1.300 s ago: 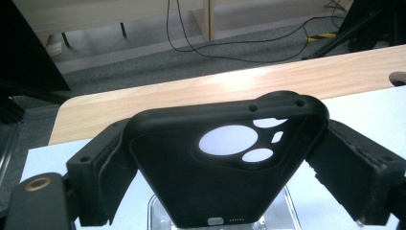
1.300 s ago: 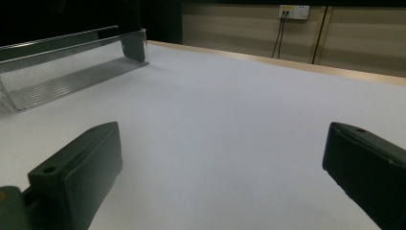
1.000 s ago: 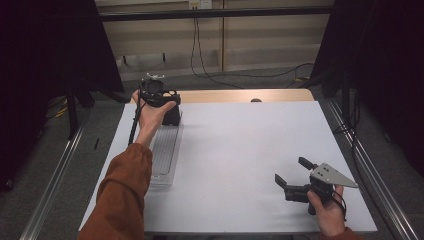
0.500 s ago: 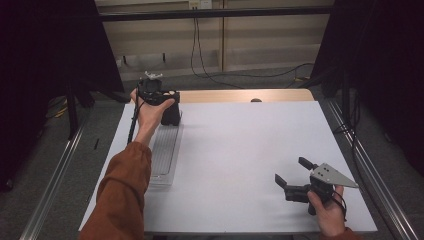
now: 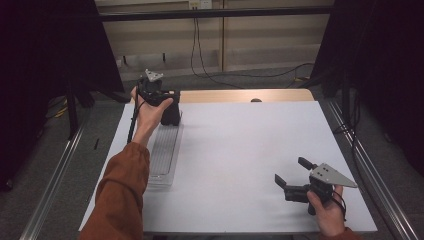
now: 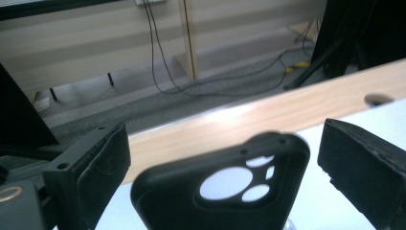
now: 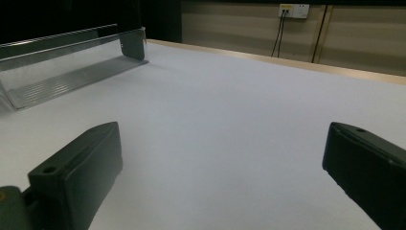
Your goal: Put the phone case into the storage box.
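A black phone case (image 6: 225,191) with camera cut-outs stands upright at the far end of a clear ribbed tray (image 5: 162,155). My left gripper (image 5: 167,100) hovers over that end, at the table's far left. It is open, with the case (image 5: 171,114) between its jaws (image 6: 222,141) and a gap on each side. My right gripper (image 5: 290,170) is held low at the front right of the white table (image 5: 240,145). It stands open with nothing between its fingers (image 7: 222,132). The tray (image 7: 62,72) lies far off to its left.
A wooden strip (image 5: 240,96) with a small hole (image 5: 256,100) runs along the table's far edge. Metal rails (image 5: 55,170) flank both sides. Cables (image 5: 220,75) lie on the floor beyond. The white surface stretches bare between the tray and the right gripper.
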The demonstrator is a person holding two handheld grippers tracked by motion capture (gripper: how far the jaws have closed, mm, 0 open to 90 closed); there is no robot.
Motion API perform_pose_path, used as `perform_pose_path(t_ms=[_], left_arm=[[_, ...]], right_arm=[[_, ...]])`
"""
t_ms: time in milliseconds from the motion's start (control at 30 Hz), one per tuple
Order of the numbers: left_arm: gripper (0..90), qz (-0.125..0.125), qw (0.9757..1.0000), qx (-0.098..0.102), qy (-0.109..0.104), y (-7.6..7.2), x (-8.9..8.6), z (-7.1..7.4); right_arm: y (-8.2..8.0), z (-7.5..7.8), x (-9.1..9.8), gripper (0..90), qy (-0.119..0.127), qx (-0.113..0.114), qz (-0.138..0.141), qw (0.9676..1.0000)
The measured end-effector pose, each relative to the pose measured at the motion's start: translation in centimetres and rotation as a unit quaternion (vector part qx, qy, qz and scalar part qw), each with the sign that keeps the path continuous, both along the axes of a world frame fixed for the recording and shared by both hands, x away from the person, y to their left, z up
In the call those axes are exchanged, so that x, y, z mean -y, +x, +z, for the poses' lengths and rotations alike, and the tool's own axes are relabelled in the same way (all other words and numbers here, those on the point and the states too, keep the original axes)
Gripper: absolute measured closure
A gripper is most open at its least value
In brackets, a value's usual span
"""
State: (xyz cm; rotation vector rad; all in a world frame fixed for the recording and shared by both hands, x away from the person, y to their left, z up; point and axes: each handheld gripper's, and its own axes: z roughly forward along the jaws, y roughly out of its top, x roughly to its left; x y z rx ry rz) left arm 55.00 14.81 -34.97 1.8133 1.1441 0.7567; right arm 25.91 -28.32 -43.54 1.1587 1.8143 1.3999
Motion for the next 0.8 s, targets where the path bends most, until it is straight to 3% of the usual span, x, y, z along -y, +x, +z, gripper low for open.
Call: perform_pose_path(t_ms=[167,267,500,567,633,667,800], left_arm=[[4.2,-0.003,0.9997,0.014,-0.02,-0.1,-0.2,0.5],[4.9,-0.011,0.9992,0.011,-0.038,-0.2,-0.4,0.6],[3.6,-0.027,0.9977,0.032,-0.054,-0.8,-0.7,1.4],[3.7,-0.033,0.9963,0.029,-0.074,-0.9,-0.9,1.6],[3.2,-0.048,0.9942,0.039,-0.088,-1.1,-1.0,1.8],[3.3,-0.042,0.9936,0.042,-0.095,-1.2,-1.0,1.9],[2.5,-0.053,0.9915,0.061,-0.102,-1.7,-1.3,2.4]], right_arm=[[0.0,0.0,0.0,0.0,0.002,0.0,-0.003,1.0],[0.0,0.0,0.0,0.0,0.002,0.001,-0.003,1.0],[-0.1,0.1,0.0,0.0,0.001,0.003,-0.001,1.0],[0.0,0.1,0.1,0.0,0.0,0.004,-0.001,1.0],[-0.1,0.1,0.0,0.0,0.0,0.004,0.001,1.0],[-0.1,0.1,0.0,0.0,-0.001,0.005,0.001,1.0],[-0.1,0.1,0.1,0.0,0.0,0.006,-0.001,1.0]])
